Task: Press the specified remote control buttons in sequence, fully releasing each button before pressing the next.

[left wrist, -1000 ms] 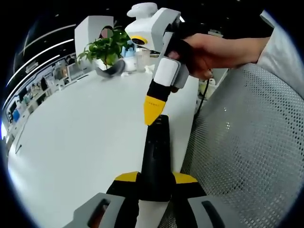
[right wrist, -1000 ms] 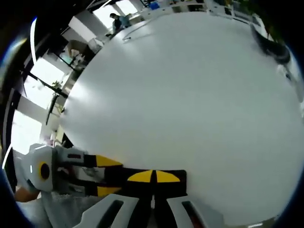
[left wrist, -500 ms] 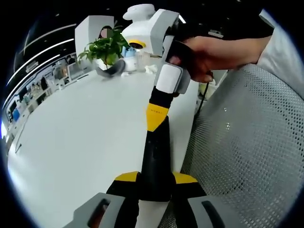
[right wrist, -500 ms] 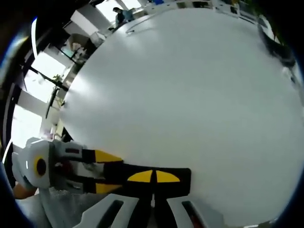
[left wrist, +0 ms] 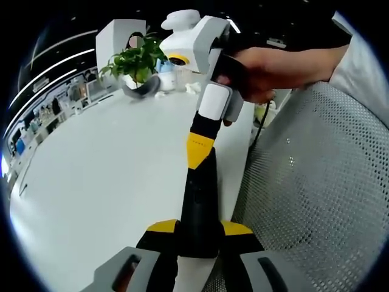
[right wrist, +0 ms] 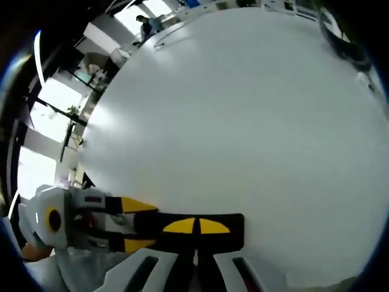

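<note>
One black remote control [left wrist: 200,207] is lying at the edge of the white table [left wrist: 103,176], and two grippers are working on it. The left gripper [left wrist: 199,230] is clamping its near end. The right gripper [left wrist: 198,150], jaws closed together, is touching its far end with the yellow tips. No writing is readable.

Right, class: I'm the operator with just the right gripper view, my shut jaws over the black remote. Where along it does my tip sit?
Observer: In the left gripper view, the right gripper meets the remote at its far end.
Operator: What holds my gripper?
Observer: A hand, wrapped round its handle.
Operator: And beyond it?
Observer: A potted plant stands at the far end of the table.
</note>
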The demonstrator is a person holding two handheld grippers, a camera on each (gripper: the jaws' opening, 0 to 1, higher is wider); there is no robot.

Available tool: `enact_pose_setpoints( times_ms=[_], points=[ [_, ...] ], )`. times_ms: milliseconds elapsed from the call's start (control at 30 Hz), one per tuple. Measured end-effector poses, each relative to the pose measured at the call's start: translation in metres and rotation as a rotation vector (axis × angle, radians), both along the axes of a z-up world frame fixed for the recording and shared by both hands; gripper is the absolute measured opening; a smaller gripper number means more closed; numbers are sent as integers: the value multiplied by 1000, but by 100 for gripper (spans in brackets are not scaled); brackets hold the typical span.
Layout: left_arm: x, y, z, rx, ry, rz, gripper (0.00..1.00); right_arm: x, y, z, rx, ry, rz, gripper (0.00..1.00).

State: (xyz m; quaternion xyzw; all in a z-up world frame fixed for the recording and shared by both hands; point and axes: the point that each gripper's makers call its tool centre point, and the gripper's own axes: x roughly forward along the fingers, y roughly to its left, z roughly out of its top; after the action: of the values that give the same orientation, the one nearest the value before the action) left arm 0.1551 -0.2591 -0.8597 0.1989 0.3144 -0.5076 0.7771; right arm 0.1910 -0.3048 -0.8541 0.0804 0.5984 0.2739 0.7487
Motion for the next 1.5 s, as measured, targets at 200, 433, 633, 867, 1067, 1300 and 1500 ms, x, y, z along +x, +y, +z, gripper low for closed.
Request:
enact_pose_setpoints(
  times_ms=[200,433,633,867,1067,1300,1500],
  points=[
    [0,0,0,1,0,0,25,-1,-1,1,18,-4,-6,0],
    [0,0,0,1,0,1,25,0,0,2,6,-16,14,0],
    [0,0,0,3,0,-1,25,-1,-3,3,-10,24,-10,0],
    [0,0,0,4,0,-1,25,-3,1,11,48,48,-34,0],
    [0,-1,0,4,0,0,25,-12,5,7,22,82,9,0],
    [0,-1,0,3,0,0,25,-15,4,2,-21,82,45,0],
    [0,-1,0,2,1,-1,25,-15,2,2,1,103,28,0]
  ],
)
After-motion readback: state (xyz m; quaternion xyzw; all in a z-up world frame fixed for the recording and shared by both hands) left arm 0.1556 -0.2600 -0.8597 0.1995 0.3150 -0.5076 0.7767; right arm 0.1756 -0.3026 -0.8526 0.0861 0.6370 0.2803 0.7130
